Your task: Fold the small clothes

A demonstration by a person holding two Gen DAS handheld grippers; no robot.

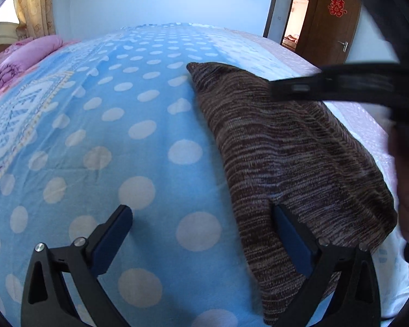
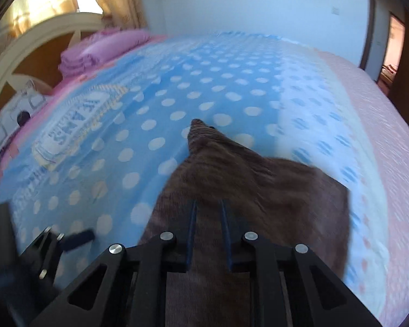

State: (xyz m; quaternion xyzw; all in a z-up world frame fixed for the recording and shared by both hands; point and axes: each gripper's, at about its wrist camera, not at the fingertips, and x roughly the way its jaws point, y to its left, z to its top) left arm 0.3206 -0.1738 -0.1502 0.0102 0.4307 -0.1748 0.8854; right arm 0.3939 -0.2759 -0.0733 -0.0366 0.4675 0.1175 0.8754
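A brown striped knit garment (image 1: 291, 158) lies on the blue polka-dot blanket (image 1: 139, 125), on the right of the left wrist view. My left gripper (image 1: 201, 215) is open, low over the blanket, its right finger (image 1: 294, 242) resting on the garment's near left edge, its left finger over bare blanket. My right gripper (image 2: 208, 207) is nearly closed, its thin blue pads pinching a raised fold of the same garment (image 2: 248, 179), which is blurred in the right wrist view. The right gripper's body (image 1: 340, 87) crosses the upper right of the left wrist view.
The bed carries a pink sheet (image 2: 381, 125) on the right and folded purple bedding (image 2: 106, 49) by the headboard (image 2: 30, 54) at far left. A brown door (image 1: 330, 27) stands open at the back right. The left gripper (image 2: 65, 242) shows at lower left of the right wrist view.
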